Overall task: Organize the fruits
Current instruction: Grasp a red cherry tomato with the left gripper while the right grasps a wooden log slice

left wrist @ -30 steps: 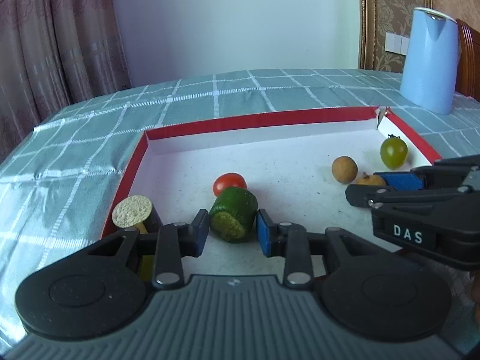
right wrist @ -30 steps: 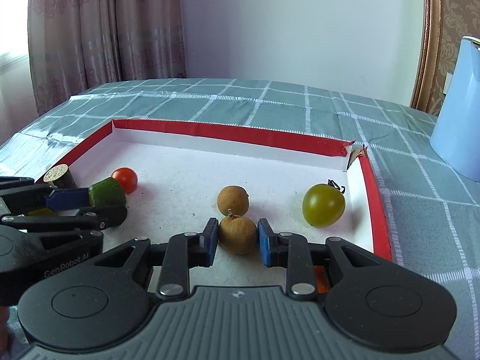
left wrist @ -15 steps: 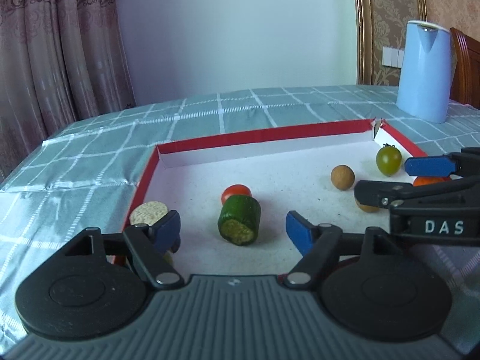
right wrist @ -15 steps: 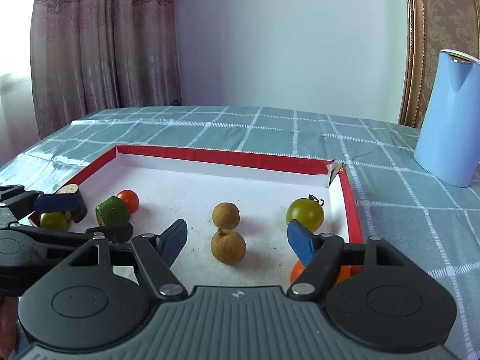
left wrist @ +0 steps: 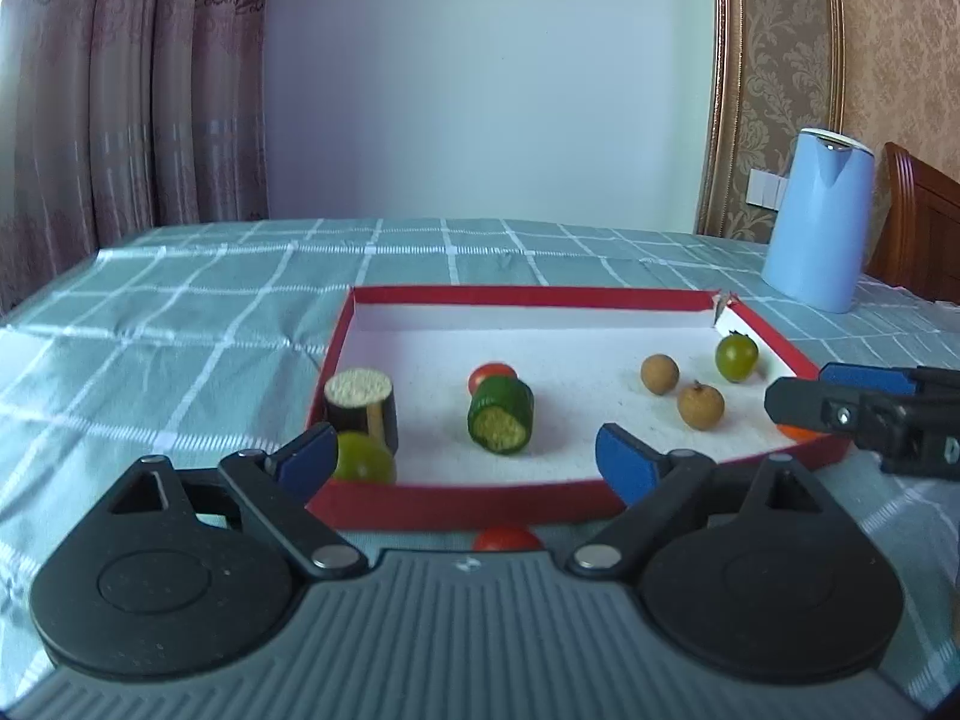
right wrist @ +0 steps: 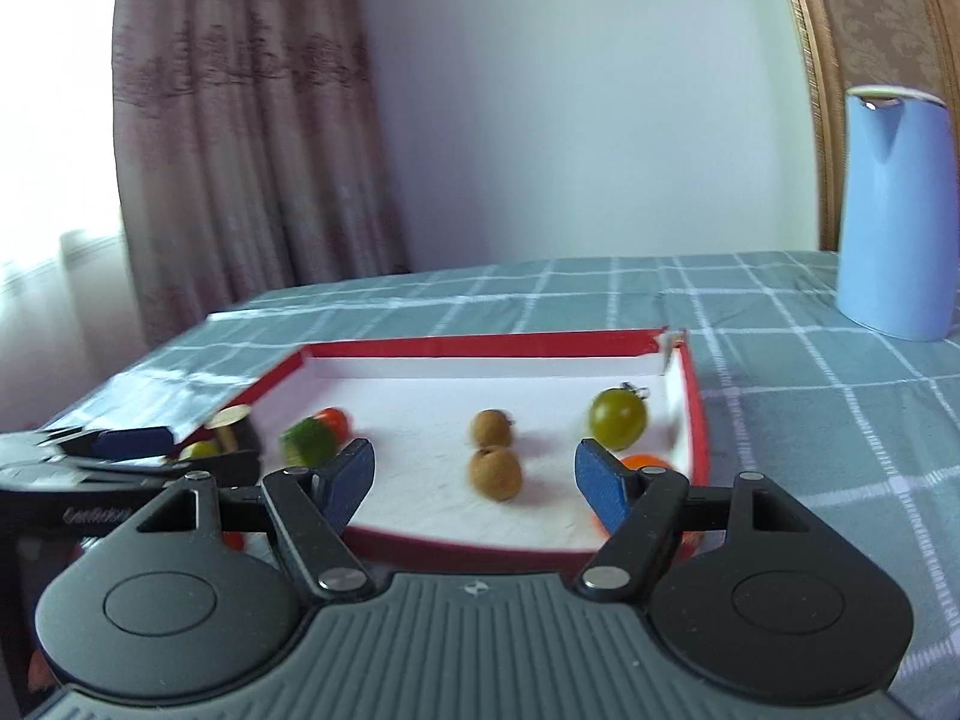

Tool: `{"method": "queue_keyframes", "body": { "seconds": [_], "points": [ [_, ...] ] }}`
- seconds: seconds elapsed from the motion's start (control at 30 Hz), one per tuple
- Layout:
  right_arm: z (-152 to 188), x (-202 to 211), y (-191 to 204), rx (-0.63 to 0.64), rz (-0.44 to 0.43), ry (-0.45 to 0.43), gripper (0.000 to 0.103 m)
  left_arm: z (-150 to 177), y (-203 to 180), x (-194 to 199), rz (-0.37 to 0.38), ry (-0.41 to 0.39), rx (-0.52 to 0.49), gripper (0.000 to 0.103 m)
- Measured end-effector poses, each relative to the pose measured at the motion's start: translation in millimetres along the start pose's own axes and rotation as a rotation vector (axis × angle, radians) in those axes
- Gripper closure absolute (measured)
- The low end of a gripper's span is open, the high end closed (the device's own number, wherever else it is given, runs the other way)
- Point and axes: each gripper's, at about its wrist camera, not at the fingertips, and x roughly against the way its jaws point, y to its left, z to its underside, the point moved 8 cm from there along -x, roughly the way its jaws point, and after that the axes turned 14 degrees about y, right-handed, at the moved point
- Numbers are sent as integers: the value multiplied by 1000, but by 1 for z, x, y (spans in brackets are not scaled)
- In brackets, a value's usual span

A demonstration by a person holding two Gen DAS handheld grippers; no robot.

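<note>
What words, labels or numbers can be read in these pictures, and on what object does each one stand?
"D": a single white letter on the right gripper body, cut off at the edge of the left wrist view.
Pale lettering on the left gripper body in the right wrist view: too blurred to read.
Blue kettle, red tray: no text visible.

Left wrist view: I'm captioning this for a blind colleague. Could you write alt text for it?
The open left gripper hovers at the near edge of a red-rimmed tray holding a cucumber chunk, an eggplant piece, two longans, and red and green tomatoes. The right gripper enters from the right; a blue kettle stands behind.
</note>
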Motion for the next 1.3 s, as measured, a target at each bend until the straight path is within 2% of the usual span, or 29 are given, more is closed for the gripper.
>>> {"method": "queue_keyframes", "body": {
  "seconds": [0.13,0.27,0.43,0.57,0.77,0.8,0.87,1.0,1.13,1.3],
  "points": [
    [8,6,21,89,-37,-11,29,10,2,3,-5,20,-15,11],
    [16,6,41,178,-60,-2,29,12,12,5,-19,16,26,8],
    [25,-1,66,285,-96,50,29,13,28,1,-29,54,96,8],
    [30,-13,80,327,-115,111,29,13,30,0,-37,59,103,8],
    [28,-38,83,321,-97,193,31,14,30,0,-44,58,103,8],
    [30,-43,83,324,-91,216,45,14,30,1,-45,57,103,8],
    [32,-46,83,326,-76,238,63,14,30,1,-44,56,103,8],
    [35,-40,75,293,-80,231,63,14,28,1,-47,54,94,8],
    [33,-25,56,229,-55,188,63,16,24,4,-31,44,70,8],
    [33,-11,35,173,-36,148,63,16,8,7,8,35,-11,12]
  ]
}}
